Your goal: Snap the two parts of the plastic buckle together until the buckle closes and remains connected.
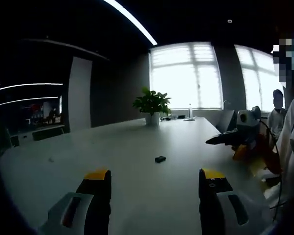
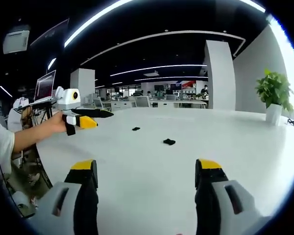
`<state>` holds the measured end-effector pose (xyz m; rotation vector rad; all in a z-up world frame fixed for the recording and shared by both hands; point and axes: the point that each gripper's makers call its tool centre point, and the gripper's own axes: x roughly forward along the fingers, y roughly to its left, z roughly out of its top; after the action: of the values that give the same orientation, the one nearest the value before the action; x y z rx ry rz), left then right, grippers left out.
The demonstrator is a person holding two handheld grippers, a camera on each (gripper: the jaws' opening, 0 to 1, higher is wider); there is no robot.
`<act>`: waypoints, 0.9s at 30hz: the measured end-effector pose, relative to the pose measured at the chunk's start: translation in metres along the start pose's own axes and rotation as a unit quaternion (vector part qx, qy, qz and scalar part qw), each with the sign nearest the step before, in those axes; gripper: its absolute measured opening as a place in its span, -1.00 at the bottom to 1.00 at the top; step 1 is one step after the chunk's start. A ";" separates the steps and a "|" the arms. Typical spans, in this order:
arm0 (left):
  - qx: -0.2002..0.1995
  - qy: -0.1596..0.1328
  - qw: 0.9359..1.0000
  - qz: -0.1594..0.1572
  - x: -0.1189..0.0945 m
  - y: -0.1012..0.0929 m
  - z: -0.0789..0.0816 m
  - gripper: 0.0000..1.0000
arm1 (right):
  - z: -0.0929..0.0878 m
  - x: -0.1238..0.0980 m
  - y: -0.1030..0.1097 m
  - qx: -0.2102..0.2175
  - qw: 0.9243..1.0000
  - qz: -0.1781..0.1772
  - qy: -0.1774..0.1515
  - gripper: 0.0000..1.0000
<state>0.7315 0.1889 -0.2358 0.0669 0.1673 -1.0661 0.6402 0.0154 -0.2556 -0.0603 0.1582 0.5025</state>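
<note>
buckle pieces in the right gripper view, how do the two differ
The nearer buckle piece looks larger and lies closer to the right tool, towards the potted plant. The farther buckle piece looks smaller and lies nearer the left tool. Both are small, dark, apart, resting on the white table.

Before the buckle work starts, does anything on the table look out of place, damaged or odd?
Nothing stands out. Two small dark buckle pieces lie apart on the white table, unjoined. Both tools are open and empty. A potted plant stands upright.
</note>
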 end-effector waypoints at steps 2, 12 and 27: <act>-0.001 -0.001 1.000 -0.004 0.004 -0.001 0.000 0.49 | 0.001 0.000 0.000 0.000 1.000 -0.001 -0.001 0.62; 0.008 -0.003 1.000 -0.021 0.025 -0.003 0.009 0.49 | 0.003 -0.003 -0.002 -0.004 1.000 -0.006 0.000 0.62; 0.024 0.016 0.999 -0.037 0.054 0.001 0.009 0.48 | 0.003 -0.008 -0.007 0.001 1.000 -0.016 -0.002 0.62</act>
<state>0.7587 0.1418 -0.2357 0.1217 0.1737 -1.1427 0.6371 0.0059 -0.2517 -0.0602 0.1538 0.4711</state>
